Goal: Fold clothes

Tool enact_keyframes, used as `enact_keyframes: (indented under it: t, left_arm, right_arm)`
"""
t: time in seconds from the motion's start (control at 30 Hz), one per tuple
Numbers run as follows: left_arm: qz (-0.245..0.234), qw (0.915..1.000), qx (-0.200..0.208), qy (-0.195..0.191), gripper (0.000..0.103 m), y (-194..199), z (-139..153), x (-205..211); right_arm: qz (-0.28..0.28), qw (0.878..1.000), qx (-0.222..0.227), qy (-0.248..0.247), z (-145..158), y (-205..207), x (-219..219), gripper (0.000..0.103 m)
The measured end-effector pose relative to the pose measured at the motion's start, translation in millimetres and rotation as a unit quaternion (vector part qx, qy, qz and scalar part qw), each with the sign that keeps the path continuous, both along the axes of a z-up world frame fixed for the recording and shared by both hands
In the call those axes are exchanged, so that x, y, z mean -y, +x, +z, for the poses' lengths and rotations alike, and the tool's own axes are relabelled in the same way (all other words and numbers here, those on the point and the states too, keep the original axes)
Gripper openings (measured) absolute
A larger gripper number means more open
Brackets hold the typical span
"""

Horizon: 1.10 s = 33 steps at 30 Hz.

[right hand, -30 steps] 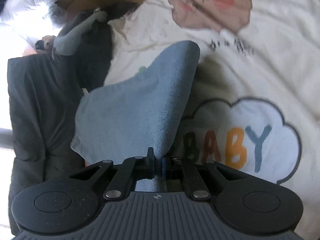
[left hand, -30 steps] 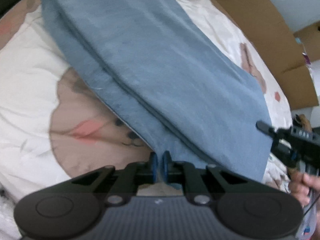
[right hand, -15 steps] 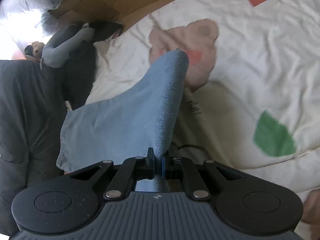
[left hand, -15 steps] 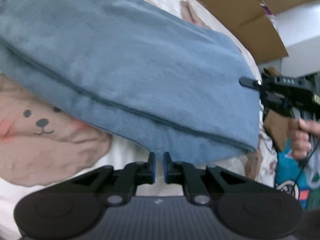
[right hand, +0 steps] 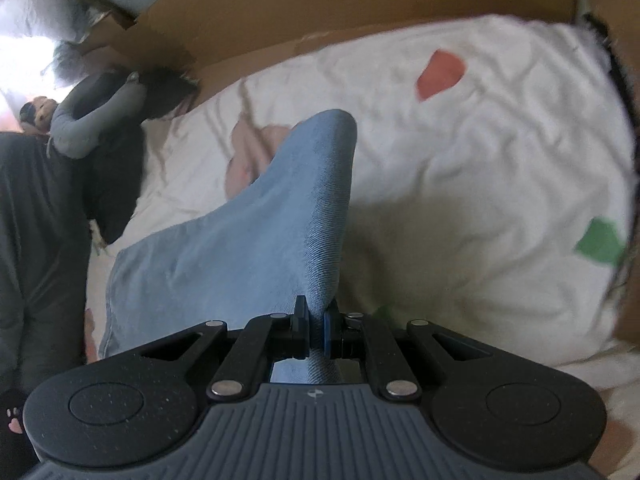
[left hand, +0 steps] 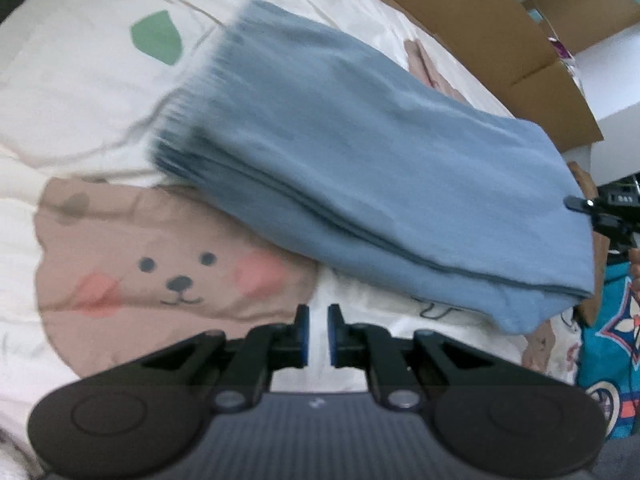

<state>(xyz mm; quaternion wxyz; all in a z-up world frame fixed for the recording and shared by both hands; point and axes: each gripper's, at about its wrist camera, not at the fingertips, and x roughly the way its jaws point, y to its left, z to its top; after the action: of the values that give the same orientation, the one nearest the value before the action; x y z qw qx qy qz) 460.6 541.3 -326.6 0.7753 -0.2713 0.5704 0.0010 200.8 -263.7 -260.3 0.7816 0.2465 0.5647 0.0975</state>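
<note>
- Letting go of the blue garment (left hand: 380,184), the left gripper (left hand: 318,334) now hovers empty, its fingers a narrow slit apart, where a second ago it pinched the hem.
- Right gripper (right hand: 316,330) keeps its pinch and has carried its corner across the bear-print bedspread (left hand: 100,92), so the fold looks nearly closed.
- Cardboard boxes (left hand: 500,28) edge the bed; nothing blocks the garment.

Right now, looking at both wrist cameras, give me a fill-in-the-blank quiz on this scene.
1. The right gripper is shut on the ____ cloth.
2. The left gripper holds ____.
3. The face printed on the sheet near the left gripper is a ____.

Missing words: blue; nothing; bear
</note>
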Motion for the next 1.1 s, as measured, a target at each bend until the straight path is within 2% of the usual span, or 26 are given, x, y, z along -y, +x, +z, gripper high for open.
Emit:
enact_keyframes:
  t: [0.17, 0.37, 0.47, 0.63, 0.7, 0.77, 0.8, 0.83, 0.97, 1.1]
  left_arm:
    - [0.007, 0.9999, 0.001, 0.008, 0.008, -0.1, 8.8, -4.4]
    - [0.02, 0.9997, 0.003, 0.017, 0.013, 13.9, 9.1, 0.6]
    - [0.022, 0.9994, 0.004, 0.025, 0.014, 21.8, 12.2, 4.0]
    - [0.027, 0.9987, 0.004, 0.042, 0.015, 34.9, 26.0, 1.6]
    - [0.023, 0.9982, 0.005, 0.055, 0.024, 38.5, 40.1, -1.2]
    - [0.019, 0.9974, 0.01, 0.069, 0.029, 42.2, 58.0, -5.9]
    - [0.019, 0.9969, 0.013, 0.075, 0.03, 45.2, 67.4, -8.9]
    - [0.021, 0.9964, 0.016, 0.081, 0.031, 46.9, 78.8, -12.4]
    - [0.03, 0.9937, 0.029, 0.104, 0.041, 55.6, 126.4, -24.4]
    - [0.036, 0.991, 0.036, 0.124, 0.041, 67.2, 171.0, -34.7]
  right_arm:
    - [-0.003, 1.0, -0.005, -0.03, 3.8, 6.0, 32.3, 0.004]
    - [-0.037, 0.998, -0.042, -0.042, -20.8, 2.3, 59.8, 0.006]
    - [-0.007, 0.995, -0.056, -0.077, -21.4, 4.0, 64.1, 0.009]
    - [0.06, 0.989, -0.078, -0.112, 0.8, 8.3, 59.0, 0.009]
    - [0.062, 0.988, -0.087, -0.113, 14.0, 3.3, 56.1, 0.01]
    - [0.061, 0.99, -0.085, -0.099, 29.0, -3.2, 54.6, 0.023]
    - [0.059, 0.991, -0.082, -0.089, 36.7, -6.8, 54.9, 0.038]
    - [0.056, 0.992, -0.077, -0.08, 44.1, -10.6, 55.6, 0.041]
    - [0.029, 0.997, -0.056, -0.039, 66.5, -24.6, 64.2, 0.041]
    - [0.004, 0.999, -0.046, -0.006, 76.0, -28.4, 76.1, 0.041]
